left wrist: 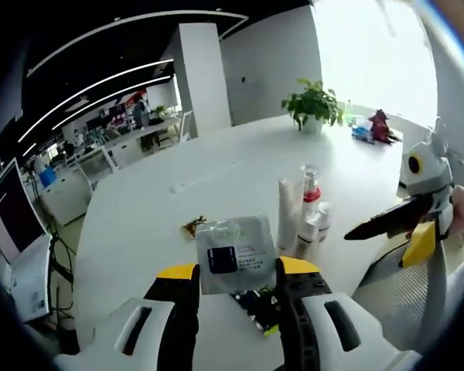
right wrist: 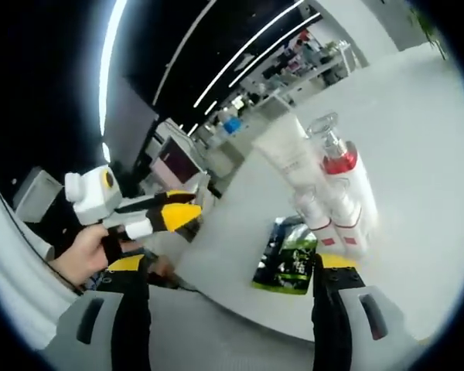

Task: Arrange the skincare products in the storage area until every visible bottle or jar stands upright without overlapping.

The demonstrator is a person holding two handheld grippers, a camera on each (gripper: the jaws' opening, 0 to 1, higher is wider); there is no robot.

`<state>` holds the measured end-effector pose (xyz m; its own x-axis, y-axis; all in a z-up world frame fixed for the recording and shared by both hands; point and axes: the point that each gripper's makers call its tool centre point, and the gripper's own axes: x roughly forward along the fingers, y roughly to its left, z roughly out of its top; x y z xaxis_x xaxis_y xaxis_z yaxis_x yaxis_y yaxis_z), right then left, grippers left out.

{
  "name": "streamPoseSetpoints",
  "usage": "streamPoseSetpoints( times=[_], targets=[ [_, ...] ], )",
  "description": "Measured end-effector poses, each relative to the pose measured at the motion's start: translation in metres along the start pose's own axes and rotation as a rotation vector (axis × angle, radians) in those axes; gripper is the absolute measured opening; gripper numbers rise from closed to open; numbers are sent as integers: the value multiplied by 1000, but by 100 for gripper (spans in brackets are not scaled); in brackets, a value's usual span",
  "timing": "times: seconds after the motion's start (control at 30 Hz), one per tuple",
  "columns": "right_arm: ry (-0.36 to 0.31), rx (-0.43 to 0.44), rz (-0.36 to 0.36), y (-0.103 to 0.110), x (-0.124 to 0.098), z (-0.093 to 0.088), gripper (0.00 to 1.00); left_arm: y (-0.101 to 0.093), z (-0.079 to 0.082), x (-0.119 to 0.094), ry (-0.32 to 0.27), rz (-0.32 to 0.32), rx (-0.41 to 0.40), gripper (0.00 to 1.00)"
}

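Note:
My left gripper is shut on a silver sachet with a dark square label, held upright above the white table. Just beyond it stand a white tube, a clear bottle with a red collar and small white bottles, close together. A dark green packet lies flat below the sachet. My right gripper is open, off the table's edge, facing the same tube, red-collared bottle, small bottles and green packet. It enters the left gripper view from the right.
A gold wrapper lies left of the sachet. A potted plant and a red toy stand at the table's far end. Desks and monitors sit to the left. A hand holds the left gripper.

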<state>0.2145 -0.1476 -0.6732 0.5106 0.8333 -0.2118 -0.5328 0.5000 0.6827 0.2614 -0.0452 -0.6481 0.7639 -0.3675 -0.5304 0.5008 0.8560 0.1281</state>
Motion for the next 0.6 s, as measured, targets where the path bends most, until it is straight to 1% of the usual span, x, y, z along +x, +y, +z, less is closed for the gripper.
streamPoseSetpoints(
  times=[0.1, 0.2, 0.27, 0.37, 0.5, 0.6],
  targets=[
    [-6, 12, 15, 9, 4, 2, 81, -8, -3, -3, 5, -20, 11, 35],
    [-13, 19, 37, 19, 10, 5, 79, -19, -6, -6, 15, -43, 48, 35],
    [-29, 28, 53, 25, 13, 9, 76, -25, -8, -8, 17, -55, 55, 35],
    [-50, 52, 69, 26, 16, 13, 71, -34, -8, -12, 15, -75, 64, 35],
    [-68, 77, 69, 25, 20, 13, 67, -45, -9, -14, 16, -110, 100, 35],
    [-86, 111, 85, 25, 22, 13, 62, -51, -10, -18, 14, -117, 119, 35]
  ],
)
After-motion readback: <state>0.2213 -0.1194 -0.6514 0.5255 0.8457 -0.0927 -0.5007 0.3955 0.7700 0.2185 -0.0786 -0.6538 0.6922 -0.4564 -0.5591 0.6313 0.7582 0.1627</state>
